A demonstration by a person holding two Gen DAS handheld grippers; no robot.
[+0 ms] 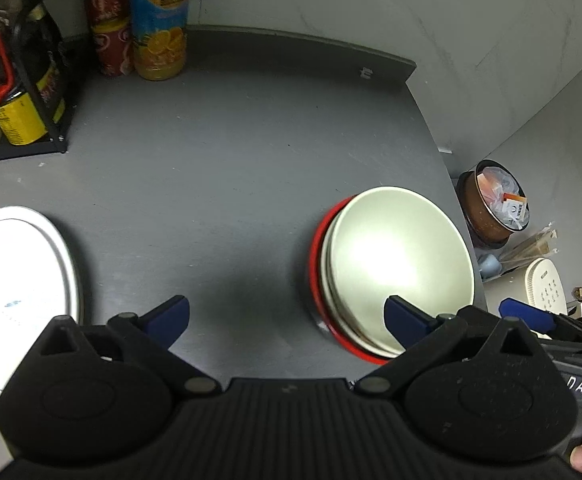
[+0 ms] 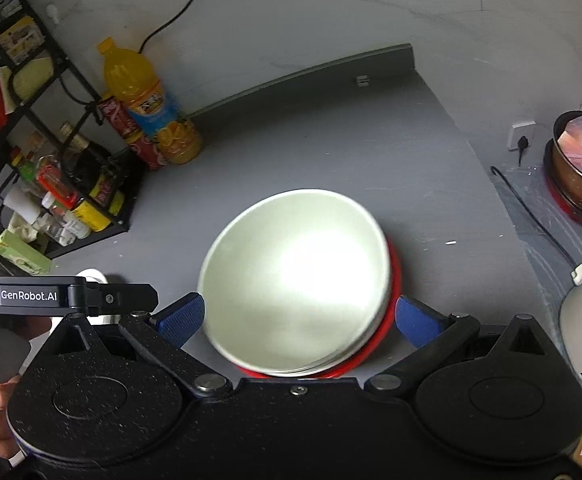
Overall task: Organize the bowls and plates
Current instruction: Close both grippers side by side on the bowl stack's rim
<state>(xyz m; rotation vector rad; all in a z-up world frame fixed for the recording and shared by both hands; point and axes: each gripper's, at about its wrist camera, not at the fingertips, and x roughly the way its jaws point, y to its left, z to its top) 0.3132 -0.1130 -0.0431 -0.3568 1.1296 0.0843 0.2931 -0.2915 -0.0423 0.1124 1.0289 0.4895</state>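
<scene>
Plates mostly stacked, one white plate left on its own.

We see the stack [image 2: 299, 292] near the right edge of the grey counter [image 1: 227, 160]: pale dishes nested on a red plate [image 1: 315, 280] at the bottom. A white plate [image 1: 19, 280] lies well apart on the left. Our left gripper [image 1: 287, 316] hovers over bare counter between the two, jaws spread wide and empty; our right gripper [image 2: 299, 316] sits spread around the stack's near rim, pads not touching. We judge the white plate remains to be joined.
</scene>
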